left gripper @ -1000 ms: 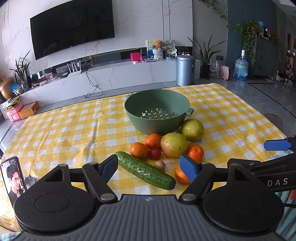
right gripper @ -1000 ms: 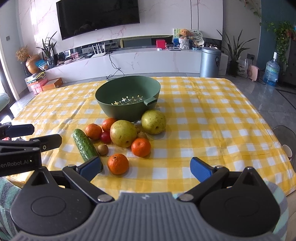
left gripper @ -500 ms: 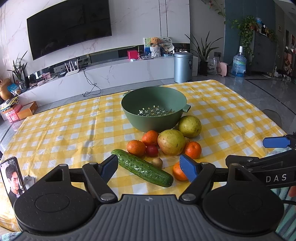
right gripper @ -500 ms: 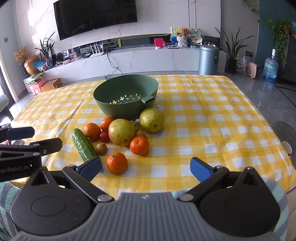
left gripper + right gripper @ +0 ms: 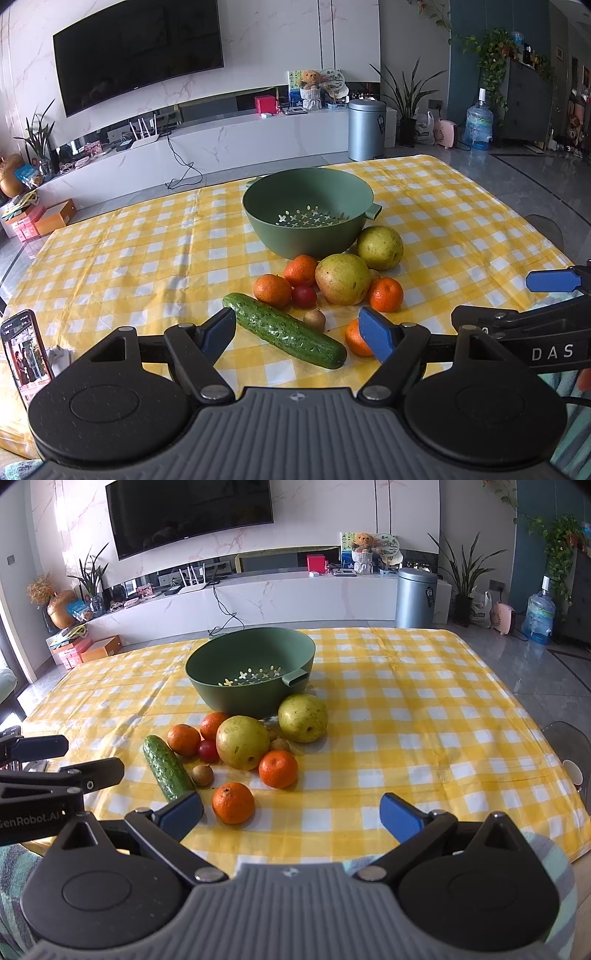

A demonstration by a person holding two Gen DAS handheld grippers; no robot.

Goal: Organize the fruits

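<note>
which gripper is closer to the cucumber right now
Left. The left gripper sits open right over the cucumber, fingers on either side of it. The right gripper is open too, off to the cucumber's right, beyond the nearest orange.

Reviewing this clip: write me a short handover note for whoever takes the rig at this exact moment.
Left tongs: open, empty, hovering at the near table edge over the cucumber.
Right tongs: open, empty, near the closest orange.
Green colander bowl: holds no fruit.
Clustered on the checked cloth in front of the bowl: four oranges, two pears, a small red fruit, small brown fruits and the cucumber.
Done: nothing sorted.
Left: everything; the closest orange looks like the easiest first pick.
</note>
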